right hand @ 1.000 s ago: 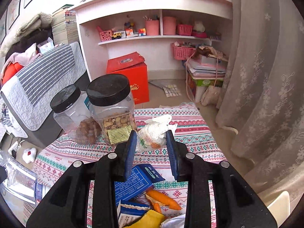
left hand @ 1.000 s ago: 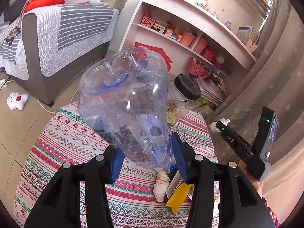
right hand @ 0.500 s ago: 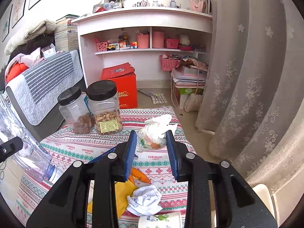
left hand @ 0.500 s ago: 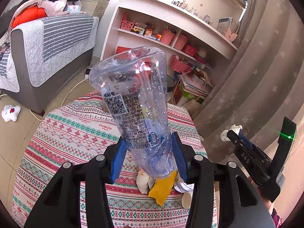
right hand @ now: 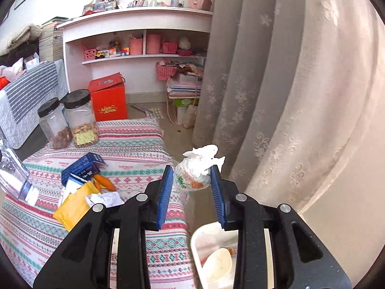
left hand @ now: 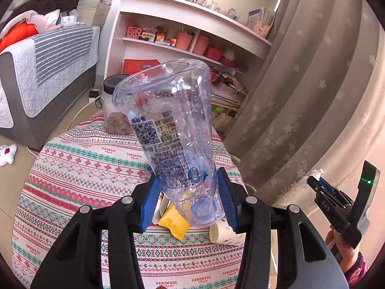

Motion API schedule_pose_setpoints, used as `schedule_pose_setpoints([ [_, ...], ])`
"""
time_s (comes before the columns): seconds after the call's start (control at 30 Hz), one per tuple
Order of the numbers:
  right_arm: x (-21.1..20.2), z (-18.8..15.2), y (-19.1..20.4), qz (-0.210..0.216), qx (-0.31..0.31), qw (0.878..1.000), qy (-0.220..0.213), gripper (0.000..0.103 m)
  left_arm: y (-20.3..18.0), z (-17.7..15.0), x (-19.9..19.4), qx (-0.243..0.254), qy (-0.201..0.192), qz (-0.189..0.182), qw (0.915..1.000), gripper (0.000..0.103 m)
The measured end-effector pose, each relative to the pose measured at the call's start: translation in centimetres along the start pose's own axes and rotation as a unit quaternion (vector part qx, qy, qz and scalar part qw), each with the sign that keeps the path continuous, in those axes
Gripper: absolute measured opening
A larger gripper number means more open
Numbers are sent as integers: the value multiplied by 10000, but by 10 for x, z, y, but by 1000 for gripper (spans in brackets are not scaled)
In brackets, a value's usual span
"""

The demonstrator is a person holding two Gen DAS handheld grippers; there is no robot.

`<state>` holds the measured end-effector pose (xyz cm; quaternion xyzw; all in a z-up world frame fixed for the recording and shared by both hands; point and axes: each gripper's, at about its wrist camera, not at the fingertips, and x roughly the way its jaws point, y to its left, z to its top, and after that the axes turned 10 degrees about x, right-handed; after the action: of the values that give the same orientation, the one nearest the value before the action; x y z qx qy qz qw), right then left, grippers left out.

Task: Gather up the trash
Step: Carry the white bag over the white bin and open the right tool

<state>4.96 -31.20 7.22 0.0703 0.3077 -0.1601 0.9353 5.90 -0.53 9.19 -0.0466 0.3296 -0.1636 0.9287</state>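
I am looking into a cluttered room with a white shelf unit (right hand: 144,38) against the far wall, a pale flowered curtain (right hand: 276,96) on the right and a low table under a striped patterned cloth (left hand: 79,168).

My left gripper (left hand: 187,200) pinches an empty clear plastic bottle (left hand: 170,130) near its neck, base tilted up and away, above the table. The bottle fills the middle of that view and blocks most of what lies behind it; a black-lidded jar (left hand: 113,106) peeks out at its left, and a yellow packet (left hand: 174,224) and a tipped paper cup (left hand: 223,233) show beneath it.

My right gripper (right hand: 192,187) is closed on a small knotted plastic bag (right hand: 195,173) of scraps, held past the table's edge in front of the curtain. Below it sits a white bin (right hand: 199,238) with a paper cup inside.

Only the right view shows the rest of the litter on the cloth: a blue carton (right hand: 81,168), orange peel (right hand: 103,183), a crumpled tissue (right hand: 103,198) and two jars together. Only the left view shows my right gripper from the side, a hand (left hand: 344,250) gripping it.
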Motion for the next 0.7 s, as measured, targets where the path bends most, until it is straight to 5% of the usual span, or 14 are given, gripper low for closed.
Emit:
schedule_pose_setpoints([
  [0.47, 5, -32, -91, -722, 403, 9947, 617, 34, -86, -34, 38, 153, 536, -789, 9953, 47],
  [0.7, -12, -24, -130, -630, 1119, 9911, 342, 69, -164, -43, 70, 415, 802, -1327, 9870, 47],
])
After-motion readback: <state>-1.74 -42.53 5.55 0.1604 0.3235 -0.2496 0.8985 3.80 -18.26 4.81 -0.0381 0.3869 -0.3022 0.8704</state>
